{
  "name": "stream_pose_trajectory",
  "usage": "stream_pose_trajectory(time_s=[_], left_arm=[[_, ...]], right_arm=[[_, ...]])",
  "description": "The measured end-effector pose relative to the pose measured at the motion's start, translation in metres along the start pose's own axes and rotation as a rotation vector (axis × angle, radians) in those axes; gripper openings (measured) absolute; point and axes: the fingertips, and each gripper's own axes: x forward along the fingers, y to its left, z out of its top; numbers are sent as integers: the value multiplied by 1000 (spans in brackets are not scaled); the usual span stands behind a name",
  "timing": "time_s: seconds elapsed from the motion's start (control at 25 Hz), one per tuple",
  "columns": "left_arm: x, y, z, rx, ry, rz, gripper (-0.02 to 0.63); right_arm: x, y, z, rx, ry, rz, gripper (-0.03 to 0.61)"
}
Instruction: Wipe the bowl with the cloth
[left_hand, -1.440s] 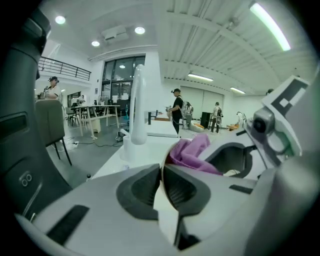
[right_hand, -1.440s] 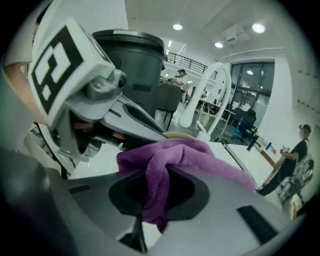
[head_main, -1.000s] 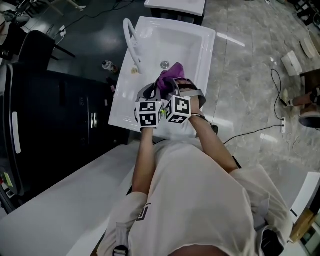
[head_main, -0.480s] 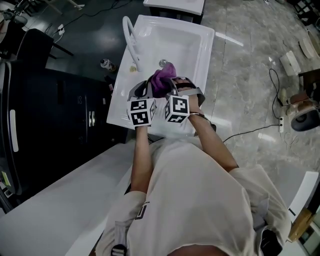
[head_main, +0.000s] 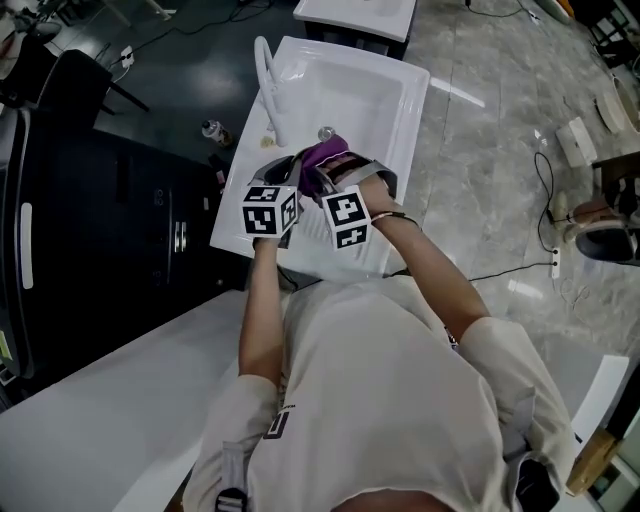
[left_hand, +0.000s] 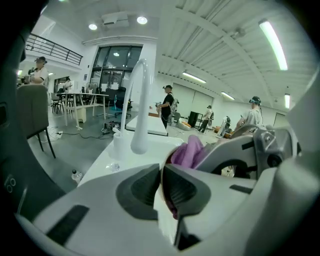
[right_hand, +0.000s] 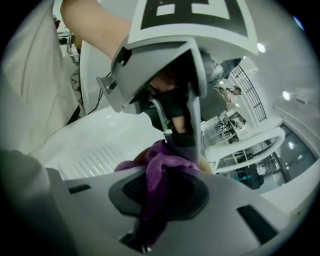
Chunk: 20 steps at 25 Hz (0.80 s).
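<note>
- The person stands at a white sink (head_main: 400, 90), with both grippers held close together over the near end of its basin.
- The left gripper (left_hand: 161, 172) has its jaws almost together. They have just been easing a little apart, and the thin white rim of the bowl (left_hand: 164, 217) stands edge-on between the pads, which seem to pinch it.
- From the head view the bowl is mostly hidden behind the two grippers, so I can't tell how it is tilted.
- The right gripper (right_hand: 160, 182) has its jaws closed on the purple cloth (right_hand: 161, 167). A fold runs down between the pads and the rest bunches above them.
- The bunched cloth sits just past the left jaws, against the bowl's inner side, and the right gripper crowds in beside it.
- In the head view the cloth shows as a purple lump between the two grippers, a little below the drain.
- The tall white faucet (head_main: 265, 85) rises at the left edge of the sink, beyond the left gripper.
- A white worktop (head_main: 100, 420) runs off to the person's left, and a small bottle (head_main: 212, 130) stands on the dark floor beside the sink.
</note>
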Motion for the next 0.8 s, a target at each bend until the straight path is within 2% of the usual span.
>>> stream_pose_trajectory(time_s=[0.08,0.2,0.48,0.68,0.8], left_arm=[[-2,1,-1,-15,19,-29,29],[-6,-1,-4,-71,29,-62,28],[-8,3,-9,-82,45,-7,28],[-6,6,-9,-173,15,-40,25],[-3,7,-9,-119,33,-22,23]], right_arm=[[3,-4,1,-67,-8,-3,54],[8,-17,-7,-161,29,-64,54],[8,-42,-13,-287,108,-230,53],[4,-33,-22,-327,150,-190,54],[7,-18,-25,-317,164,-125,54]])
